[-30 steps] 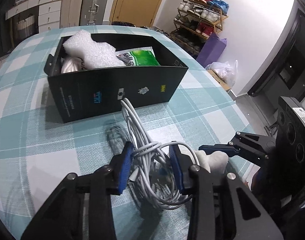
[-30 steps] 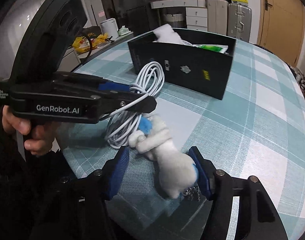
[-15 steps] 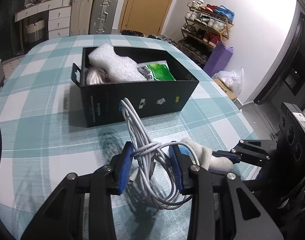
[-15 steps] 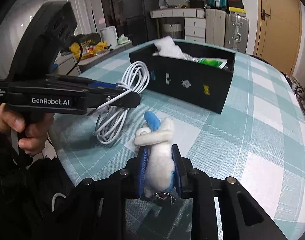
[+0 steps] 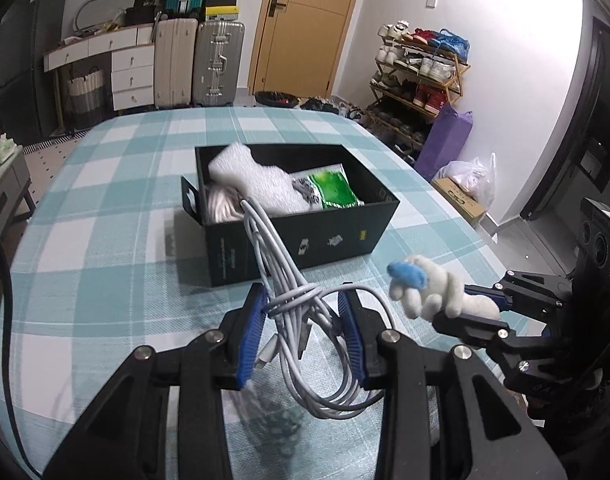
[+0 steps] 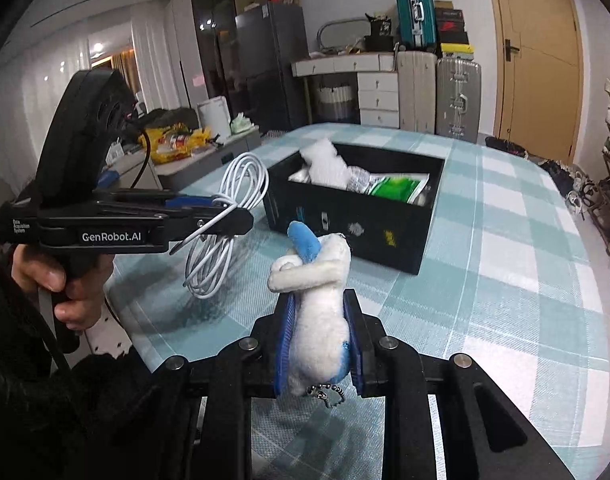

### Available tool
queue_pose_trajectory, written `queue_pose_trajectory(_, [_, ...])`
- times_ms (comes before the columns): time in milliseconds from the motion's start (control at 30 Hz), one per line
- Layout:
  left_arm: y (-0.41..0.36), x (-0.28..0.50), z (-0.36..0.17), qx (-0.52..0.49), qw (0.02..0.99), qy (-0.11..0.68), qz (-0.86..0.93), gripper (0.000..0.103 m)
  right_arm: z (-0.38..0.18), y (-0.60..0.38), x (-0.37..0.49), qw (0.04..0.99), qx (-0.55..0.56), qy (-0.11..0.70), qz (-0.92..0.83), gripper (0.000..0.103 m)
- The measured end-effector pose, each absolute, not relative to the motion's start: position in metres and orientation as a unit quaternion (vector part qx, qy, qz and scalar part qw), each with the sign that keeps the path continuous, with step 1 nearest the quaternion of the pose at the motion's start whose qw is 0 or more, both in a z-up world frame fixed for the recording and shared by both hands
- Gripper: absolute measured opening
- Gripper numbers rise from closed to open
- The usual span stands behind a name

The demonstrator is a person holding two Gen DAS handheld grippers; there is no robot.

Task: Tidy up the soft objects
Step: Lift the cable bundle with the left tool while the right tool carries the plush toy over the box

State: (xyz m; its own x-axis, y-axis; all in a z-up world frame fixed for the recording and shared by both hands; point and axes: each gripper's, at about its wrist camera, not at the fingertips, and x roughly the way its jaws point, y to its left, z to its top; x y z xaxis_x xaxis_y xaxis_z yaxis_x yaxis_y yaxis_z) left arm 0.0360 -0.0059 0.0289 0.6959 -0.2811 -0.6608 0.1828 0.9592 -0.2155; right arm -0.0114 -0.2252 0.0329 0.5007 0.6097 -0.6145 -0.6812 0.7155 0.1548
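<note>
My left gripper (image 5: 301,320) is shut on a coiled white cable (image 5: 293,300) and holds it above the checked table; both also show in the right wrist view, gripper (image 6: 229,214) and cable (image 6: 225,216). My right gripper (image 6: 319,340) is shut on a white plush toy (image 6: 321,300) with a blue tip, also lifted; it shows in the left wrist view (image 5: 437,292). An open black box (image 5: 297,216) ahead holds white foam (image 5: 257,184), a green packet (image 5: 333,192) and a pale bundle.
The teal and white checked tablecloth (image 5: 105,240) covers the table. Suitcases (image 5: 217,64), drawers and a door stand beyond its far edge. A shoe rack (image 5: 421,76) and purple bag are at the right. A side counter with clutter (image 6: 173,144) lies left.
My right gripper closed on the plush toy and lifted it off the table. Both grippers rose with their loads, and the box now looks farther below and ahead.
</note>
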Motion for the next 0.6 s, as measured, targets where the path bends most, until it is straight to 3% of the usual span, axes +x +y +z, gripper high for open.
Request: queue_pose_trajectory(600, [0.013, 0.058, 0.057, -0.077, 0.93, 0.338, -0.12, 0.036, 0.068, -0.24, 0.006, 0.898, 0.008, 0.3, 0.322, 0.024])
